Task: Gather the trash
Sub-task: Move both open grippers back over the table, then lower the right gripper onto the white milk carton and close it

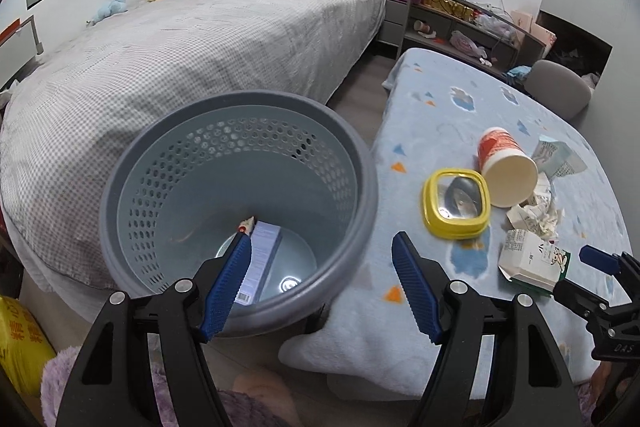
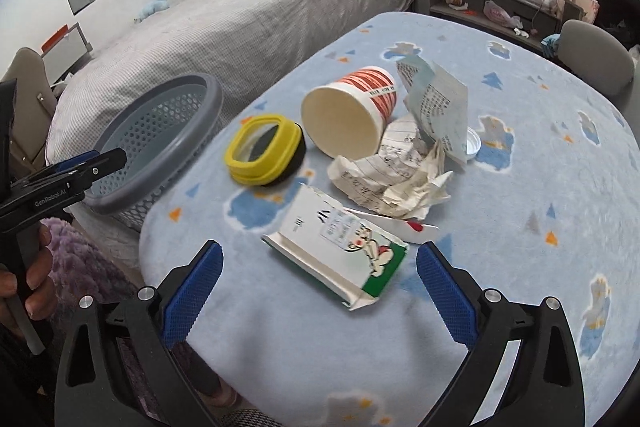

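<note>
- Left gripper (image 1: pixel 322 259), lower middle of the left wrist view: jaws spread, nothing between the pads. It hangs over the near rim of the bin (image 1: pixel 168 163).
- The bin is a grey perforated basket, standing at the table's left edge, beside the bed (image 1: pixel 200 39). In its bottom lies a flat box (image 1: pixel 260 259), leaning on the wall, with a small scrap just above it.
- Right gripper (image 2: pixel 320 267), lower middle of the right wrist view: jaws spread wide and empty. The carton (image 2: pixel 340 251) lies flat on the blanket (image 2: pixel 520 147) just ahead of the tips, touching neither pad.
- Past the carton, at centre frame, is crumpled paper (image 2: pixel 400 179); a thin white strip pokes out from under it, to the right of the carton.
- A paper cup (image 2: pixel 348 111) lies on its side, mouth toward the camera, touching the paper.
- A yellow-rimmed lid (image 2: pixel 264 147) sits left of the cup, between it and the bin.
- A torn leaflet (image 2: pixel 440 107) stands behind the paper, with a small white cap (image 2: pixel 472 143) at its right.
- The left gripper shows at the left edge of the right wrist view, held in a hand (image 2: pixel 24 283).
</note>
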